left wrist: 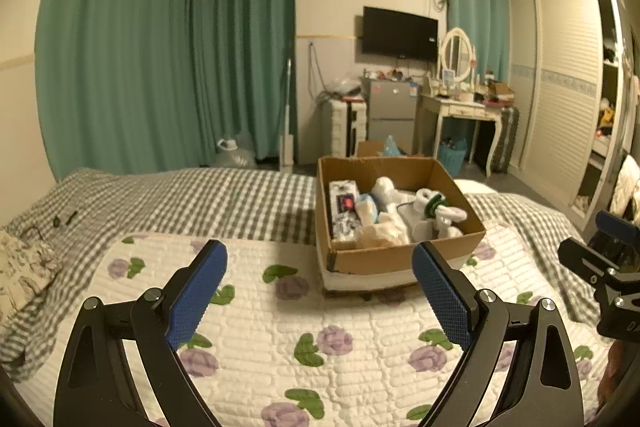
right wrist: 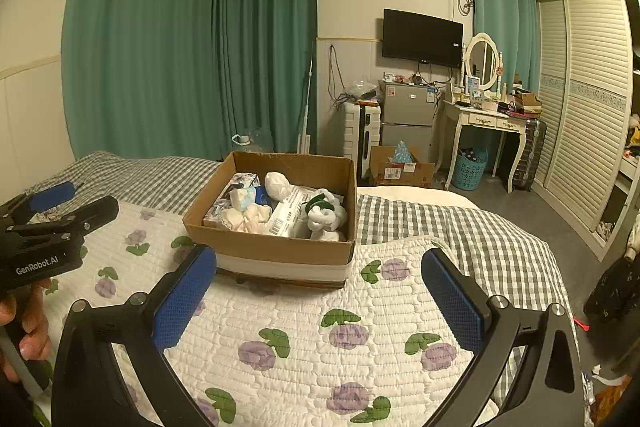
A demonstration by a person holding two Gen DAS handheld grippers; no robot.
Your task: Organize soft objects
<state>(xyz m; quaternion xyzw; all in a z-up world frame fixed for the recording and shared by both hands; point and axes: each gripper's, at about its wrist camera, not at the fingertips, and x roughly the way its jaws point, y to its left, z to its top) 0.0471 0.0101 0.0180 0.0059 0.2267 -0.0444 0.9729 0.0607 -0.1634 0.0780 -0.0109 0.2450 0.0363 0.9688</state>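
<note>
both tools hung above the quilt (left wrist: 320,347) with nothing between their pads: the left gripper (left wrist: 320,291) stood spread wide, and the right gripper (right wrist: 320,295) was spread just as wide and empty. the cardboard box (right wrist: 272,247) sat on the bed ahead of them, resting on the far edge of the flowered quilt, and the soft objects (right wrist: 324,215) lay inside it in a loose heap: rolled white socks, a cream bundle, a pale blue piece, beside some flat packets. nothing soft lay out on the quilt near the grippers. judging by this, the gathering looked finished or nearly so, and what remained, if anything, seemed to be tidying the pile within the box, since it sat jumbled rather than in rows.
</note>
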